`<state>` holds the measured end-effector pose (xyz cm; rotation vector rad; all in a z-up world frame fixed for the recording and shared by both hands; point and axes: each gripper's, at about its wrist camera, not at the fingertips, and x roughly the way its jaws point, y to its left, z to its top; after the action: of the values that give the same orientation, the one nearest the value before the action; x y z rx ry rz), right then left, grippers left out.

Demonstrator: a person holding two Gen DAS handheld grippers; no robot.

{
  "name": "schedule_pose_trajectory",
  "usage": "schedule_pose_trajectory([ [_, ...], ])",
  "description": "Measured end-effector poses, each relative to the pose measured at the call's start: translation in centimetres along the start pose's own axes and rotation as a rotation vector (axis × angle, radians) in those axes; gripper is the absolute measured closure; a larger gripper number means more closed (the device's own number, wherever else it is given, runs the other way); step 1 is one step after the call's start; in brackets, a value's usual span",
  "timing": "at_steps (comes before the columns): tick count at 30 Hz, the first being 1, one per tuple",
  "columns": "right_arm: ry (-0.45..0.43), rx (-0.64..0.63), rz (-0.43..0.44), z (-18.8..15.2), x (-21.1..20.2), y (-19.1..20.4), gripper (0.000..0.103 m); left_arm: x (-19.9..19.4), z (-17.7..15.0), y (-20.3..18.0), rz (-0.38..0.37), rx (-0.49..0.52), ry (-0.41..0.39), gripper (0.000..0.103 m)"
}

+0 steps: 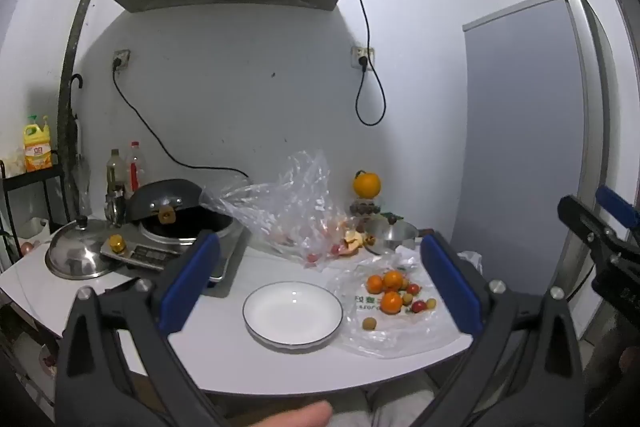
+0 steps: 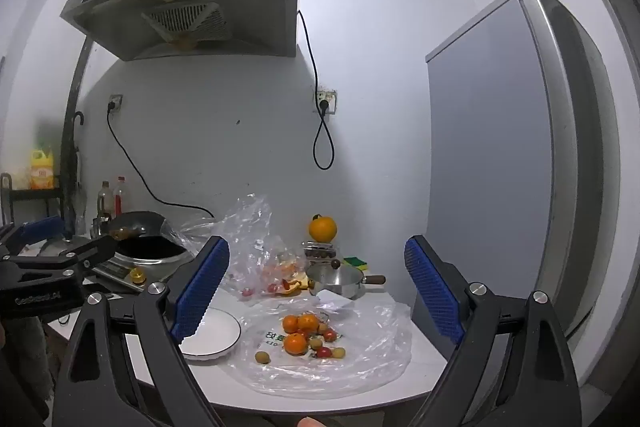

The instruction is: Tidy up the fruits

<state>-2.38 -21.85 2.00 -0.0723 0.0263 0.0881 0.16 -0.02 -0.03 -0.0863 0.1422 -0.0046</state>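
A small pile of fruit lies on a flat clear plastic bag [image 1: 404, 331] [image 2: 360, 359]: three mandarins [image 1: 391, 302] [image 2: 295, 343], red cherry tomatoes [image 1: 418, 306] [image 2: 324, 351] and pale round fruits [image 1: 368, 323] [image 2: 262, 357]. An empty white plate [image 1: 293, 314] [image 2: 218, 335] sits just left of the bag. My left gripper [image 1: 320, 279] is open, held above the near table edge, with nothing between its blue pads. My right gripper [image 2: 318, 291] is open too, back from the fruit, empty.
A crumpled plastic bag [image 1: 292, 211] with peel and tomatoes lies behind. A large orange [image 1: 366, 183] stands on a box by a small steel pot [image 1: 394, 233]. An induction cooker with a wok [image 1: 180, 223] and lid [image 1: 78, 255] fills the left; a fridge [image 1: 532, 131] stands right.
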Motion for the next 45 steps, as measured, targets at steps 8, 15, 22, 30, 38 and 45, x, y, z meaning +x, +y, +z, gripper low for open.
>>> schedule_pose_trajectory([
  [8,0.045,0.049,0.008,-0.1,0.4,-0.2,0.011,-0.2,0.2,0.2,-0.015,-0.003,-0.016,0.002],
  [15,0.049,0.063,0.013,0.1,0.3,-0.7,0.011,-0.2,-0.3,-0.7,-0.030,0.030,-0.002,0.002],
  [22,0.055,0.061,0.017,0.2,0.2,-0.5,0.011,-0.2,-0.5,-0.9,-0.037,0.035,0.000,0.002],
  [30,0.074,0.064,0.023,0.2,0.6,-0.5,0.011,-0.8,0.0,-1.2,-0.044,0.038,-0.017,0.002],
  [38,0.079,0.088,0.012,0.1,0.8,-0.8,0.011,-1.1,0.0,-1.4,-0.051,0.034,-0.032,0.002],
  [45,0.082,0.089,0.025,0.0,0.8,-0.5,0.011,-1.3,0.0,-1.4,-0.054,0.033,-0.032,0.002],
])
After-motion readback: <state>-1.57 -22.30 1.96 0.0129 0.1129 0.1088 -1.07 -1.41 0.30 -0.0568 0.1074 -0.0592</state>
